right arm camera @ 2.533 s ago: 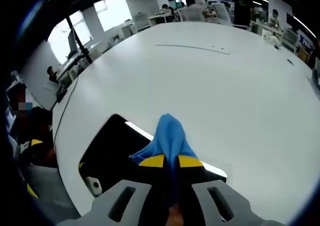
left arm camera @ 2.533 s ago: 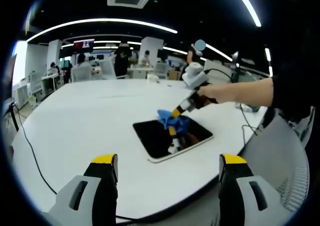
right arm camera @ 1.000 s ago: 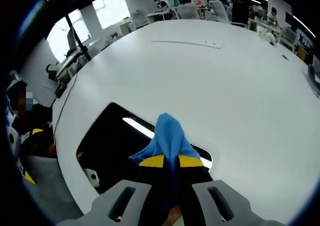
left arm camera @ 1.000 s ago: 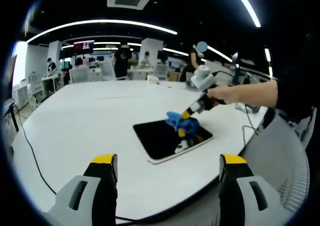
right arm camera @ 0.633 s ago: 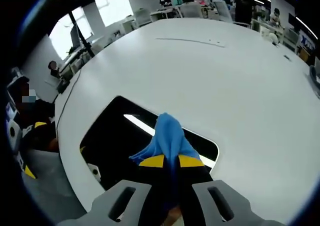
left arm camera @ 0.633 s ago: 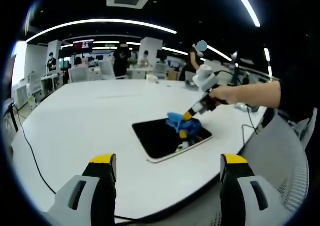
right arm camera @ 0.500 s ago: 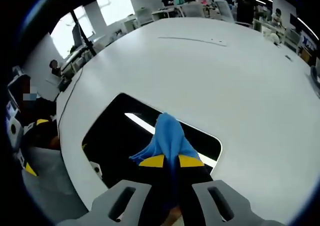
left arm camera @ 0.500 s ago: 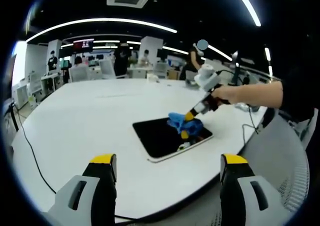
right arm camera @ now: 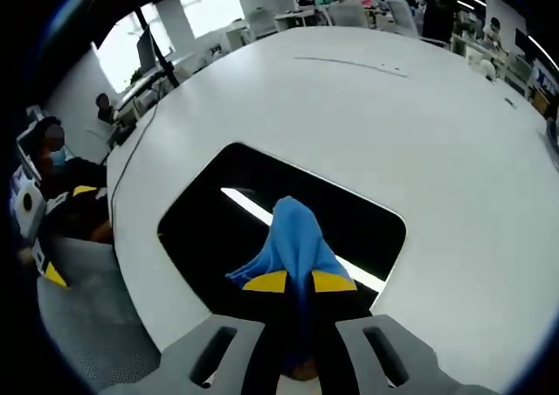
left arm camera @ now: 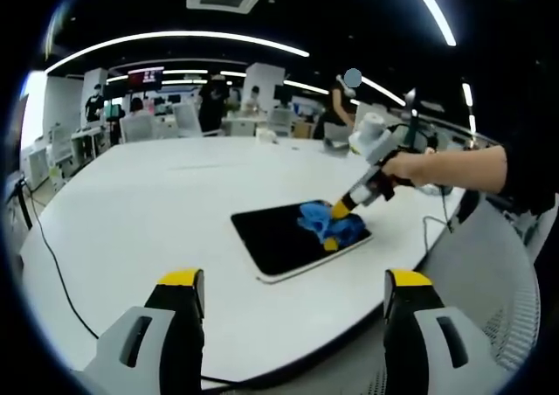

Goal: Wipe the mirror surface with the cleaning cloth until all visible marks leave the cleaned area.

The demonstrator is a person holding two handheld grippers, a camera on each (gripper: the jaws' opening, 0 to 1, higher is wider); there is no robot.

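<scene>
Right hand-held gripper (right arm camera: 299,281) pinches blue cloth (right arm camera: 293,238) onto mirror (right arm camera: 262,211); left hand-held gripper (left arm camera: 293,281) gapes empty.

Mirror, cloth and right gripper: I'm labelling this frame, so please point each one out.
mirror (left arm camera: 271,238): left gripper view, bare dark glass left of the cloth.
cleaning cloth (right arm camera: 294,229): right gripper view, upper blue fold.
right gripper (right arm camera: 298,281): right gripper view, between its yellow tips, shut on the cloth.
</scene>
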